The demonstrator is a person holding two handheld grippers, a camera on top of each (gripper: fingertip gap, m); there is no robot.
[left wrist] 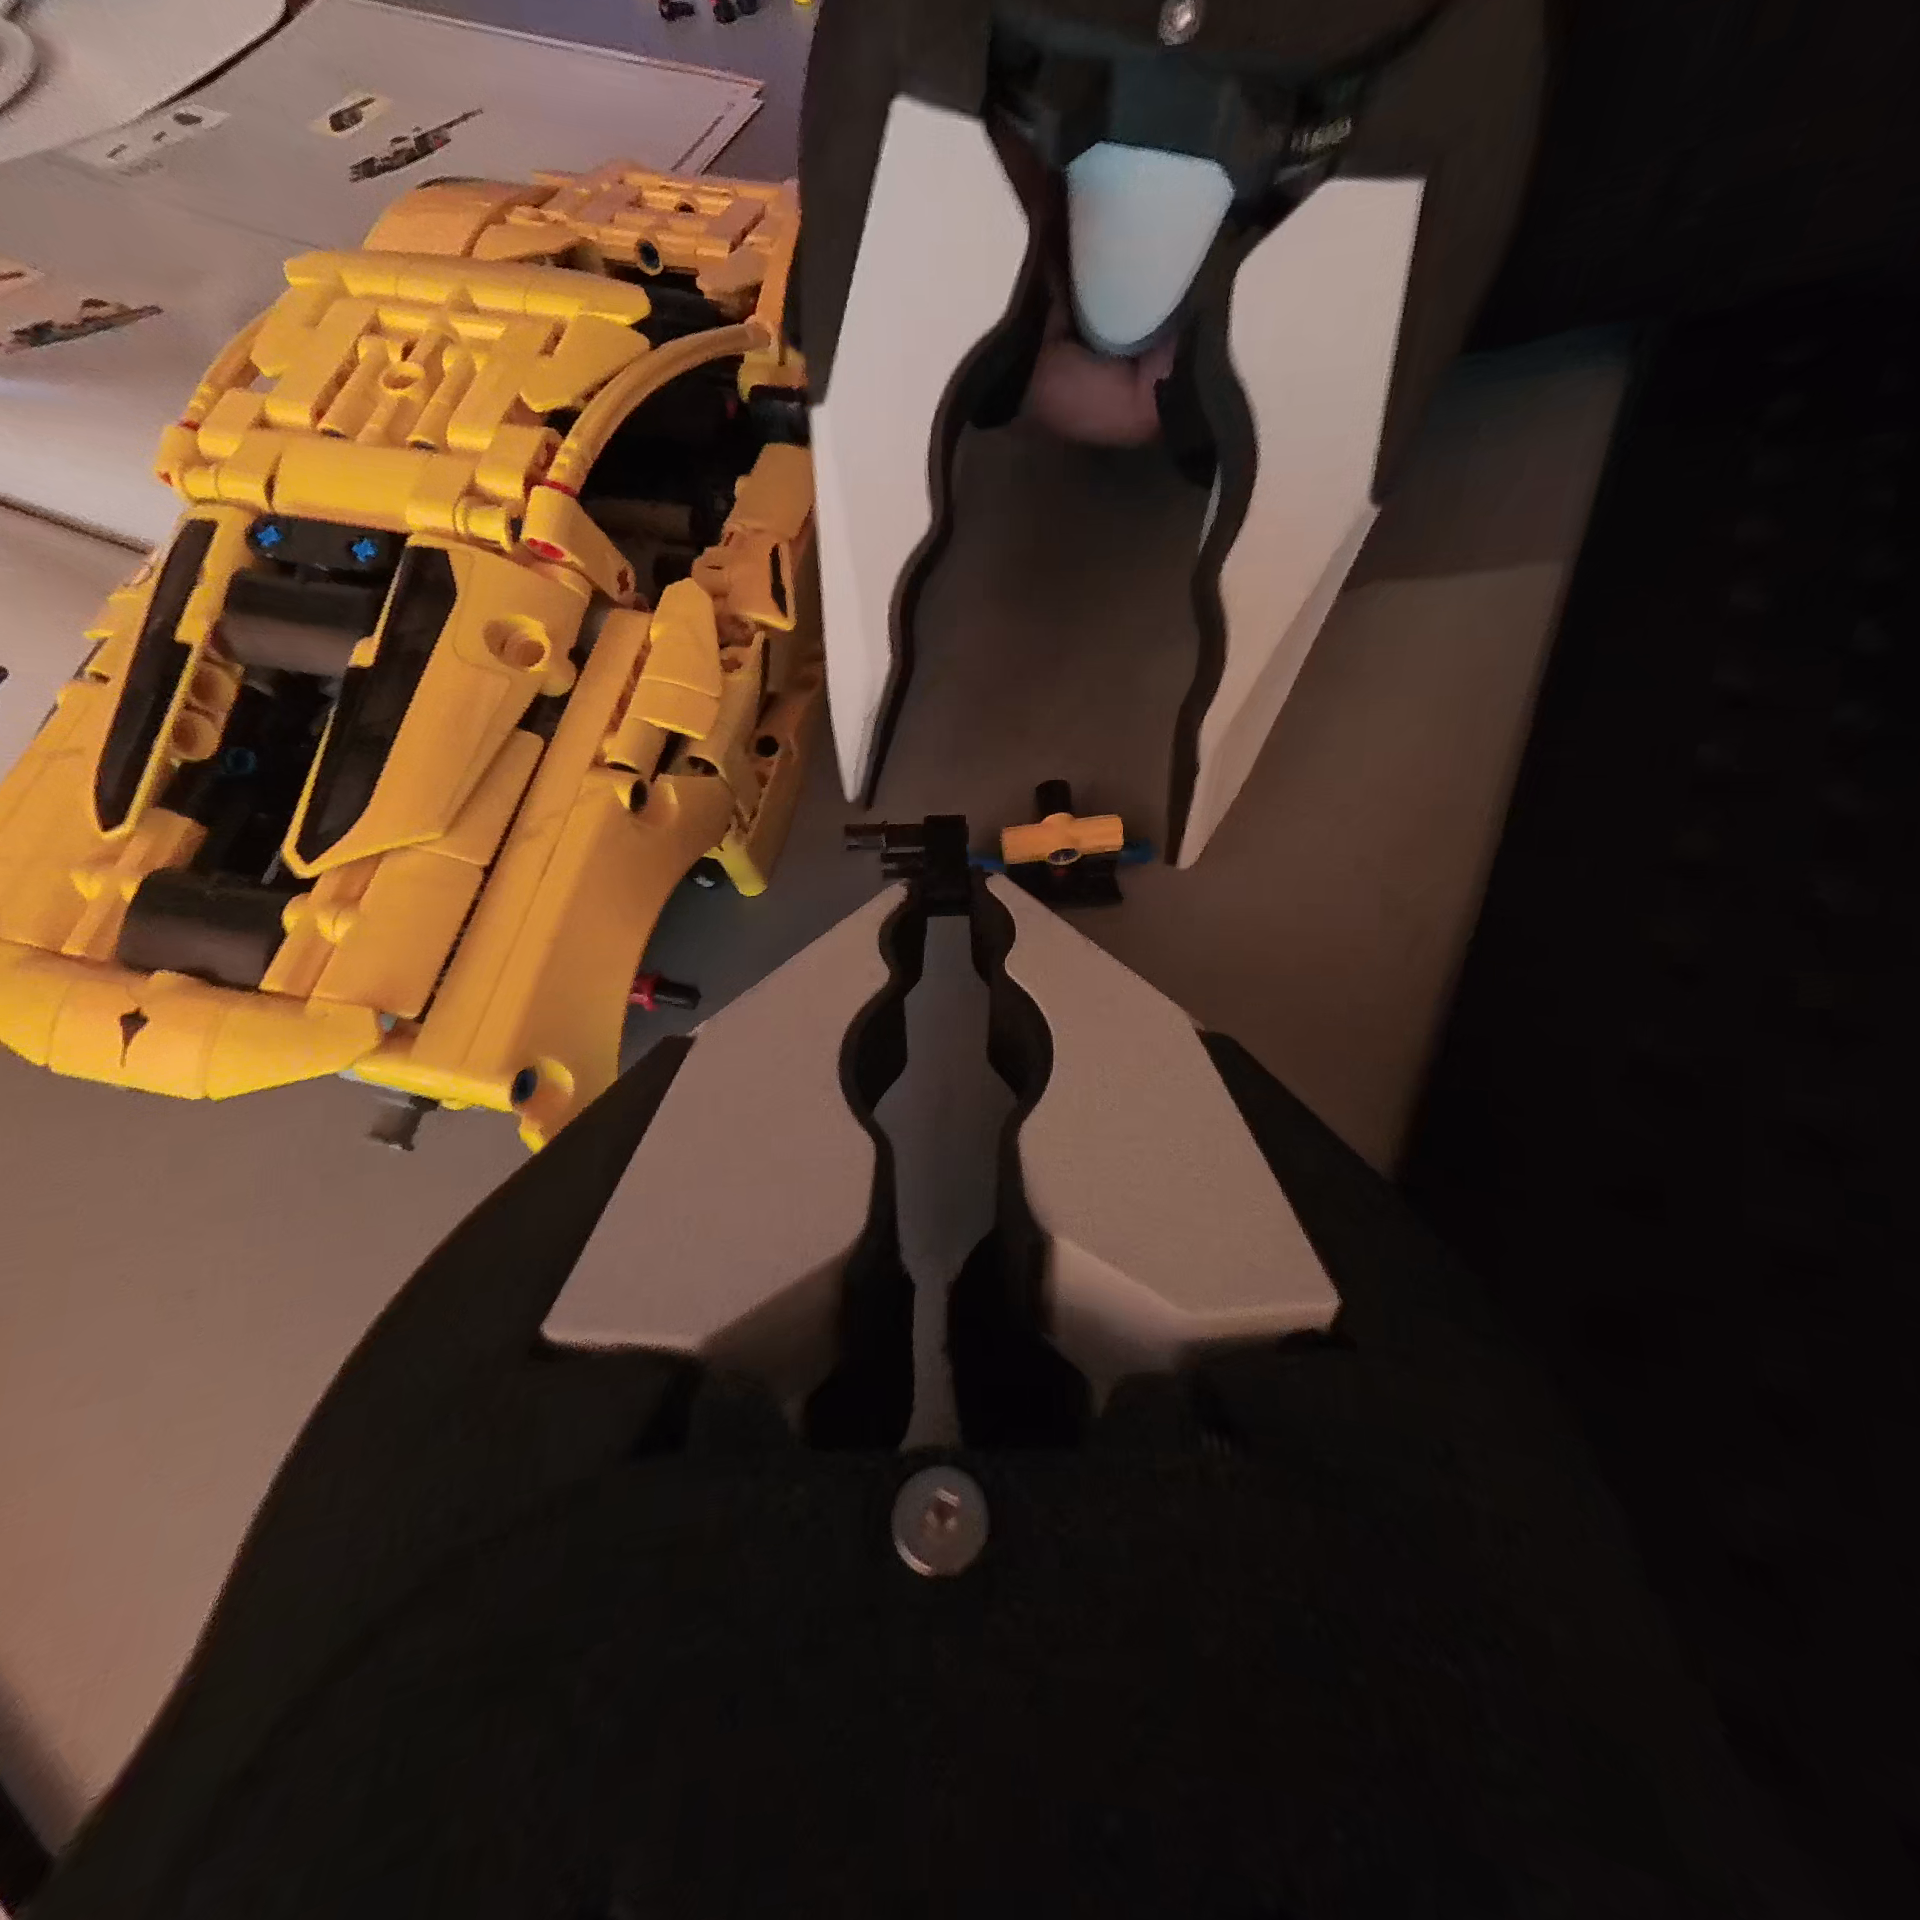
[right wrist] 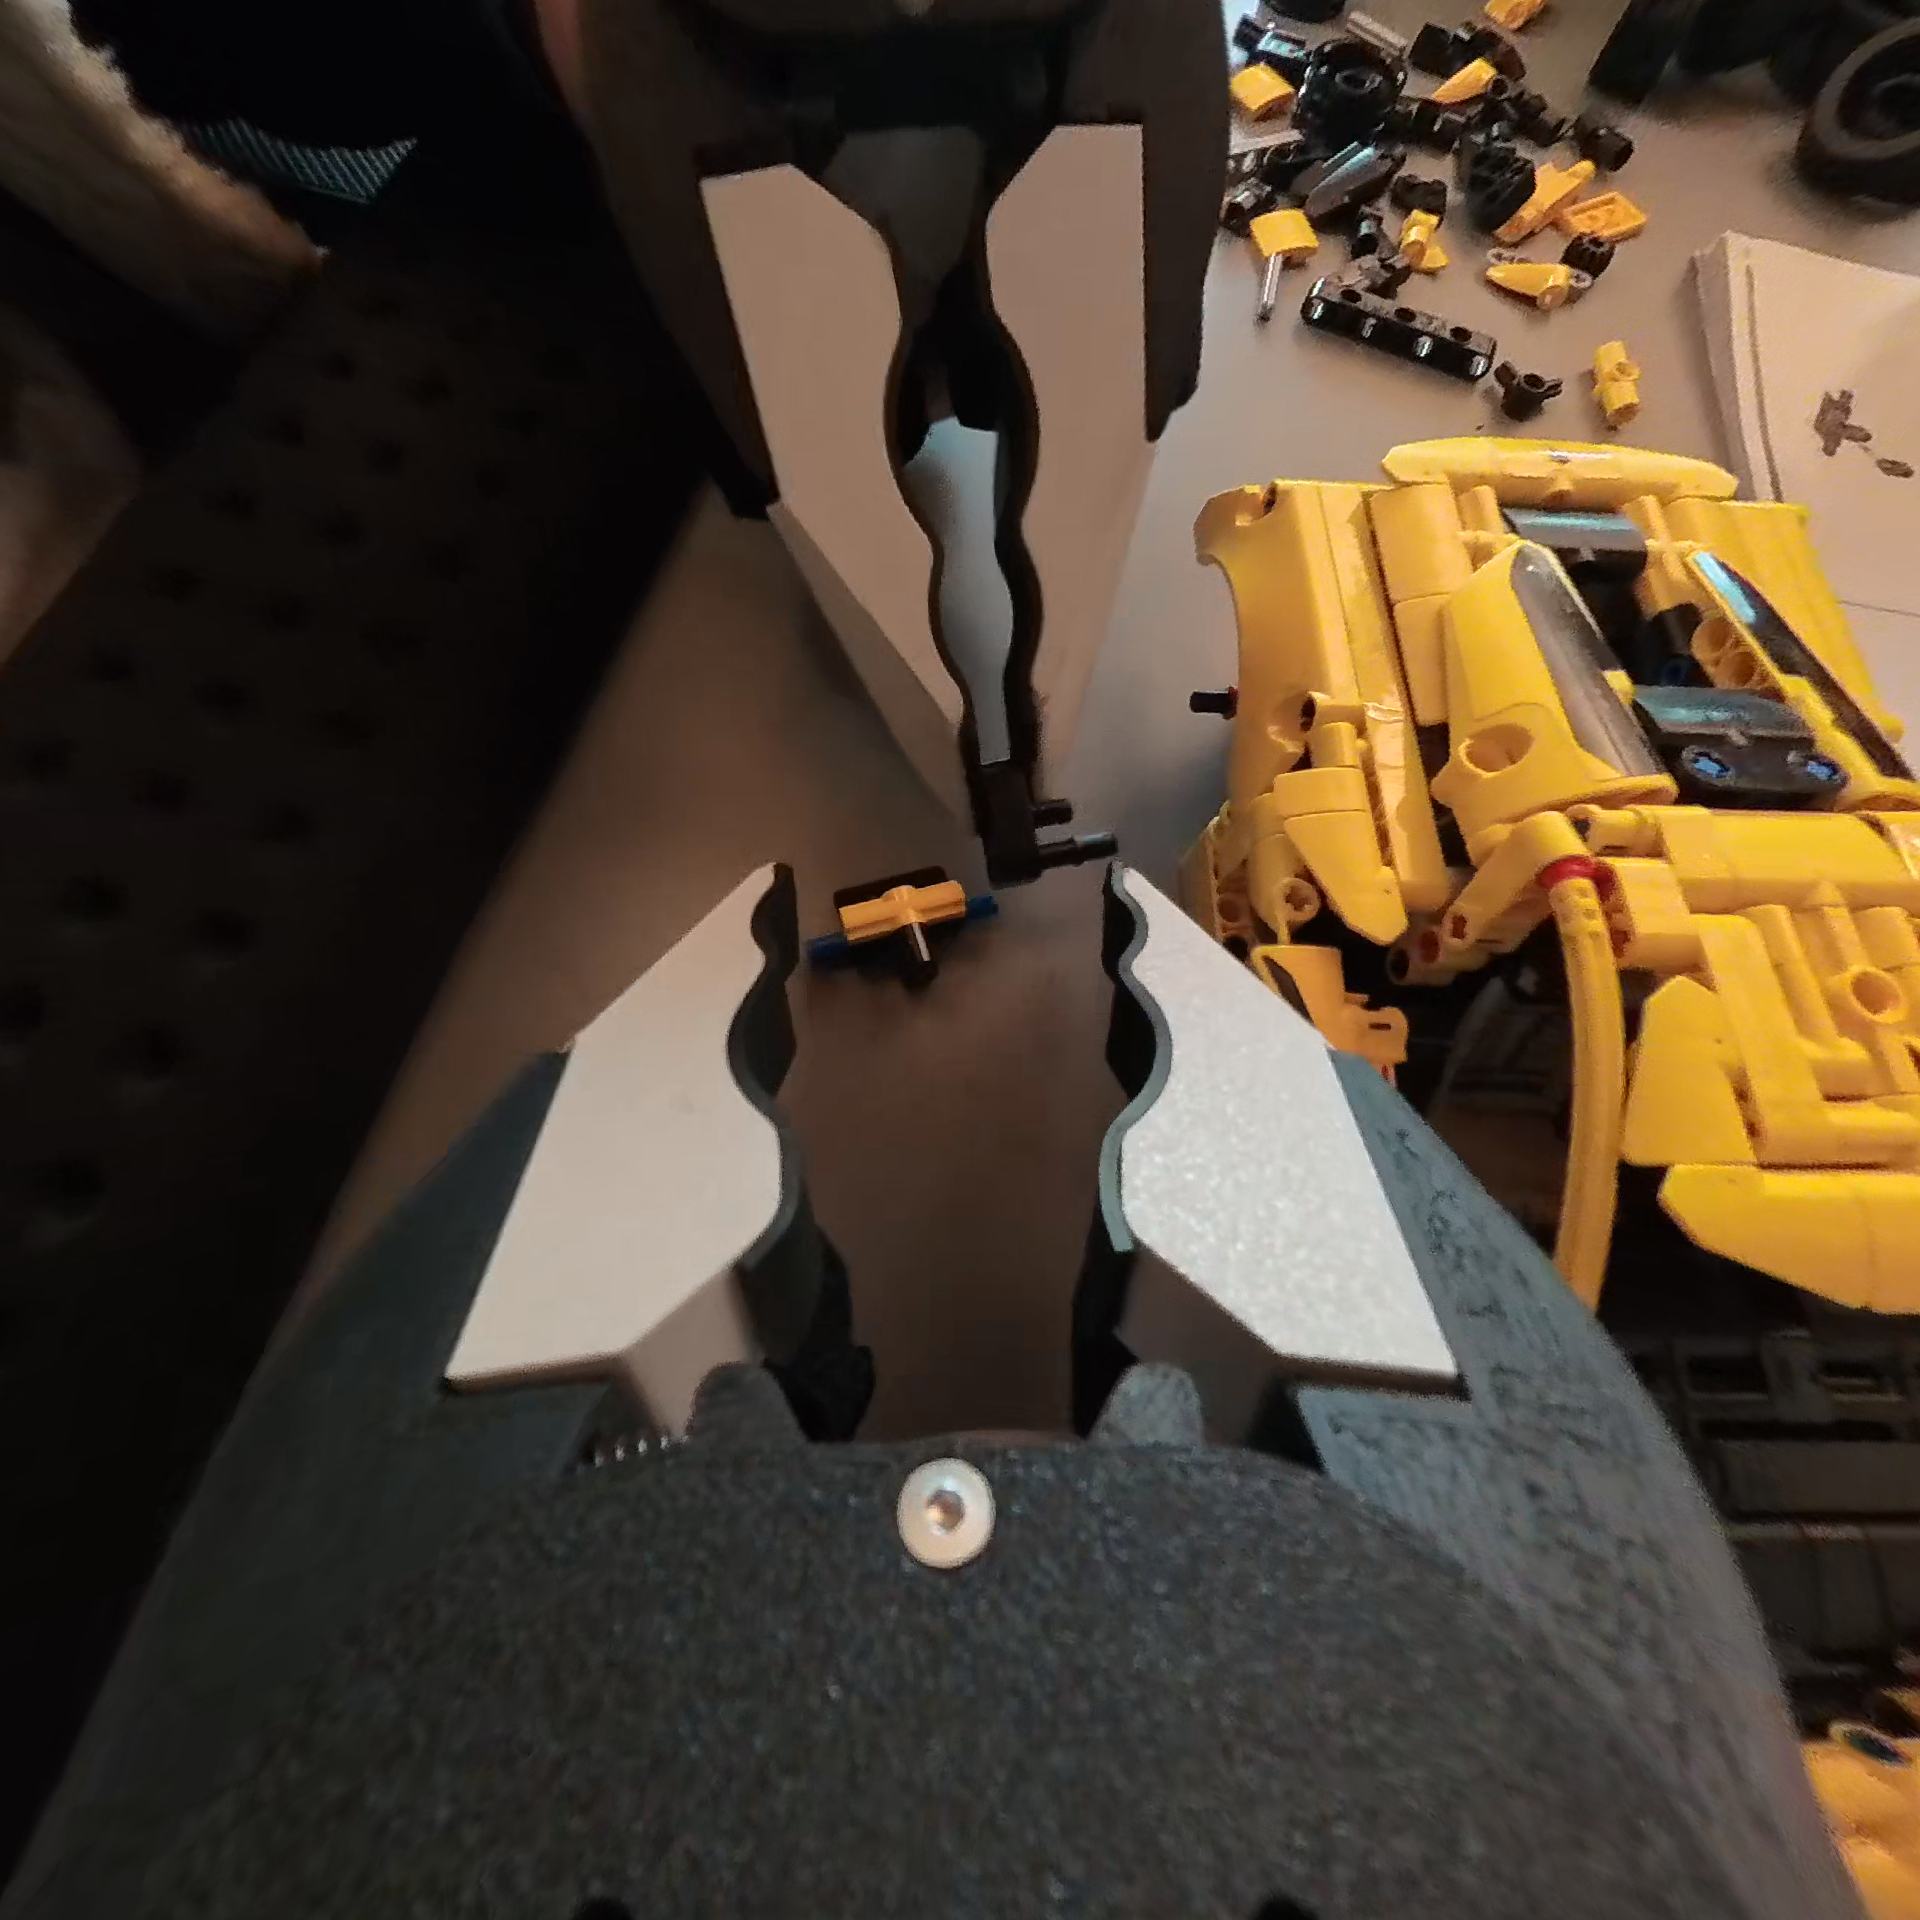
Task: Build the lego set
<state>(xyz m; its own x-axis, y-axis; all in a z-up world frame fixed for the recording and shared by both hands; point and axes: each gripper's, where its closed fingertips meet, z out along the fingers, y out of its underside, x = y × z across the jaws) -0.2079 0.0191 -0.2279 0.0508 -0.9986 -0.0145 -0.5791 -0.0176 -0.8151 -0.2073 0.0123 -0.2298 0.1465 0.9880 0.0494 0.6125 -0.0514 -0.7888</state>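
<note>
Yellow car (left wrist: 395,644) cut off at frame left on the surface (left wrist: 208,1351). Left gripper (left wrist: 945,883) pinches a black piece (left wrist: 920,847); right gripper (right wrist: 945,894) spread wide around a small yellow piece (right wrist: 899,909) mid-frame.

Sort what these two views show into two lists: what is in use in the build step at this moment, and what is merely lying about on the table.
In use:
- left gripper, shut on the black pin piece
- right gripper, open
- small yellow connector assembly

Lying about:
- yellow car
- loose parts pile
- instruction sheets
</note>
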